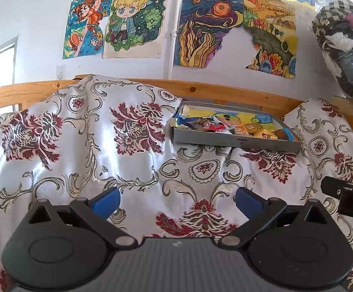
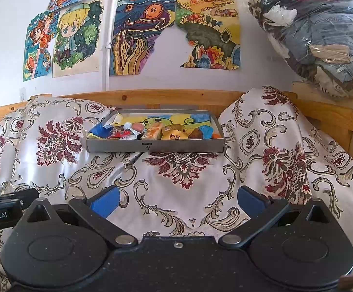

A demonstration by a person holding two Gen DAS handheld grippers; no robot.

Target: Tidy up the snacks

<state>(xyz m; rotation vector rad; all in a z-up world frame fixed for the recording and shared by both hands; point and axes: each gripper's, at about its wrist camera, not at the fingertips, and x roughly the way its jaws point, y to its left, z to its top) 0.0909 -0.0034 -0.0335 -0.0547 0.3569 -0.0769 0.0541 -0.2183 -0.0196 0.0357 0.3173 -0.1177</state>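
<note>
- Snacks lie heaped in a shallow grey tray, which sits on the patterned cloth against the wooden rail, probably to keep them gathered.
- Left gripper hovers over bare cloth, jaws spread, holding nothing.
- Right gripper is likewise spread and empty, facing the tray squarely, well short of it.
- No loose snacks show outside the tray.

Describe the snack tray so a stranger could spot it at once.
Look to the wooden rail under the drawings on the wall. Against it, on the floral cloth between two raised folds, sits the shallow grey tray. It is the only hard-edged box there, filled with bright wrapped snacks.
</note>
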